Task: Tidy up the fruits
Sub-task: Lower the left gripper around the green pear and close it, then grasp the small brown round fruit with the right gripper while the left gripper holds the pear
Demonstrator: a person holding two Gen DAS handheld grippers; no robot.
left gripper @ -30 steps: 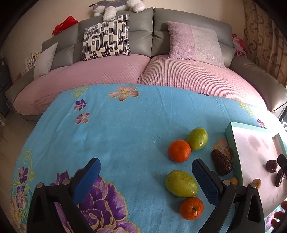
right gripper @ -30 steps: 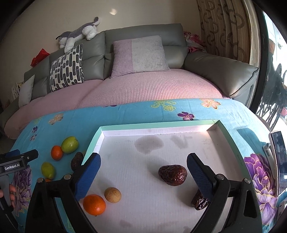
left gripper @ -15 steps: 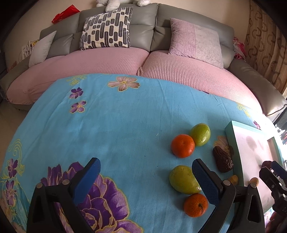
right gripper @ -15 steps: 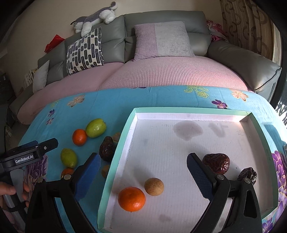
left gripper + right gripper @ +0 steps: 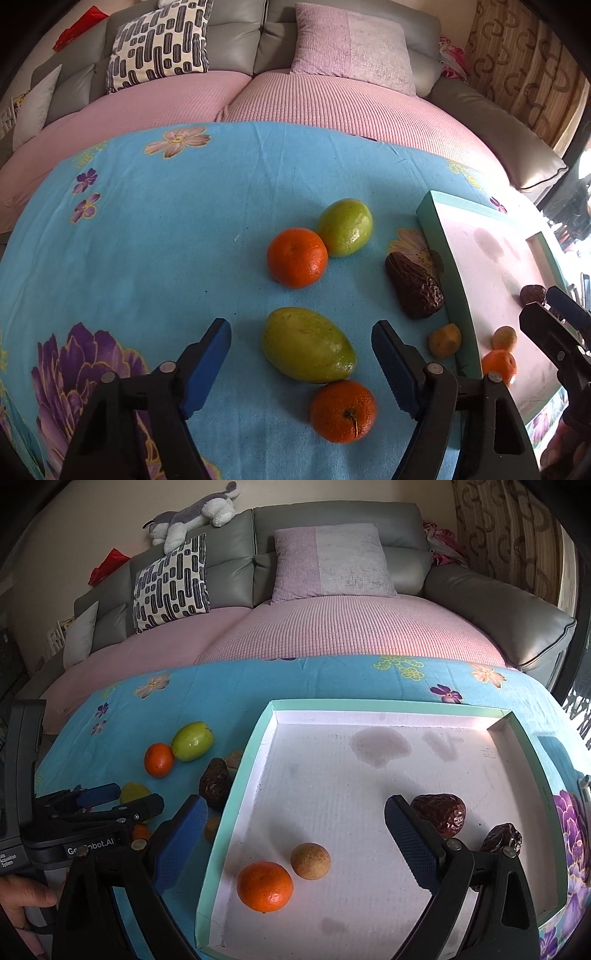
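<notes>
Fruits lie scattered on a blue floral tablecloth [image 5: 155, 236] in the left wrist view. A green mango-like fruit [image 5: 307, 345] sits between the spread blue fingers of the left gripper [image 5: 301, 363], whose jaws are released and touch nothing. Just in front of it, nearest the camera, is a near orange [image 5: 342, 411], touching or almost touching the green fruit. Farther off, a far orange [image 5: 297, 257] rests against a rounder green fruit [image 5: 345, 227]. To the right, a dark wrinkled date [image 5: 413, 286] lies on the cloth against the outer wall of a mint-rimmed tray [image 5: 439, 240], and a small tan fruit [image 5: 444, 340] sits just beside that wall. Inside the tray an orange [image 5: 498, 365] and a small tan round fruit [image 5: 504, 338] are partly visible, with the right gripper [image 5: 554, 317] above the tray floor at the right edge.

In the right wrist view, the right gripper [image 5: 295, 834] hangs over the tray [image 5: 388, 703], its jaws wide apart and empty. Between the fingers on the white floor lie a tray orange [image 5: 265, 886] and a tan longan-like fruit [image 5: 310, 860], just touching. A large date [image 5: 439, 814] lies just beyond the right finger and a smaller date [image 5: 502, 838] near the tray's right wall. The left gripper [image 5: 99, 805] shows at the left over the cloth, held by a hand [image 5: 26, 897]. A grey sofa [image 5: 332, 528] with pillows stands behind.
</notes>
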